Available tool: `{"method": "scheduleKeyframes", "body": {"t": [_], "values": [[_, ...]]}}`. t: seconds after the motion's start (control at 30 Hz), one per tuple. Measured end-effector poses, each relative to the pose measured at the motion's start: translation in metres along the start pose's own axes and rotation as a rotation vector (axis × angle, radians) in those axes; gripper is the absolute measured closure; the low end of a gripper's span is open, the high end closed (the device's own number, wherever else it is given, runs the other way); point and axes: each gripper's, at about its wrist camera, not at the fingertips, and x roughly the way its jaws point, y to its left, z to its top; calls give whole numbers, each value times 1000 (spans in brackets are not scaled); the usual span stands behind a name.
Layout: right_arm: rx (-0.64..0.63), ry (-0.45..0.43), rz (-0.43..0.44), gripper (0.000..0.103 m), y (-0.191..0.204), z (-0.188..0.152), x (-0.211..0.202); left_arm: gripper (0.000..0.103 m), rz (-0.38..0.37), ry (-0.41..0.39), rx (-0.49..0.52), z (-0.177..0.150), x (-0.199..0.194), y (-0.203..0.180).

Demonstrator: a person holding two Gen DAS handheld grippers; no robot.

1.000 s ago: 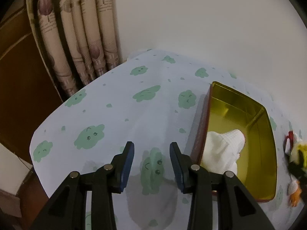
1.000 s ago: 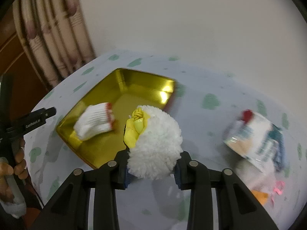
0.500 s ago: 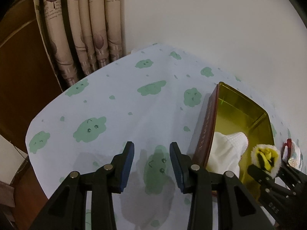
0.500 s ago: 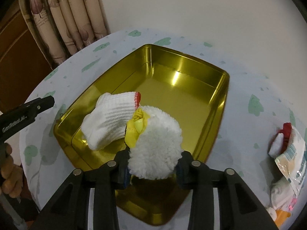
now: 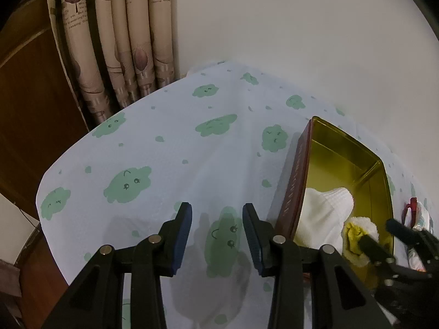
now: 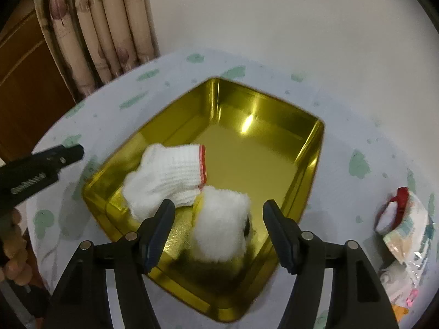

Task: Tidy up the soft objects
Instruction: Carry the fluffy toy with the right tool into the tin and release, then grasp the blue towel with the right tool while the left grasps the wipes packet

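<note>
A gold tin (image 6: 315,148) stands on the cloud-print tablecloth (image 5: 170,148). Inside it lies a white knit glove (image 6: 167,176) with a red cuff. A fluffy white and yellow plush toy (image 6: 222,230) rests beside the glove on the tin's near floor. My right gripper (image 6: 218,205) hovers over the toy with its jaws opening, and both pads stand clear of the fluff. In the left wrist view the tin (image 5: 296,175), glove (image 5: 323,208), toy (image 5: 356,230) and right gripper (image 5: 384,235) show at the right. My left gripper (image 5: 216,208) is open over bare cloth, left of the tin.
A crinkly packet with a red piece (image 6: 406,230) and other small items lie right of the tin. Beige curtains (image 6: 104,27) hang at the back left beside dark wood. The table edge curves close on the left, where a hand (image 6: 13,249) holds the left gripper.
My right gripper carried the plush toy over the tin, then its jaws spread and let go. The toy now lies in the tin beside the glove. The left gripper stayed put.
</note>
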Motion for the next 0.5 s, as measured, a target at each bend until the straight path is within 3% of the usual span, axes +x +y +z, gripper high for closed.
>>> {"method": "scheduleKeyframes", "body": {"t": [0.23,0.5], "values": [[78,-87,-22,39,-38,-6,-48,64,9,-8,18,-1,-2,-3],[261,-121,-216,35,-161,-46,-96,64,24,-26,53,-3,-5,-10]]}}
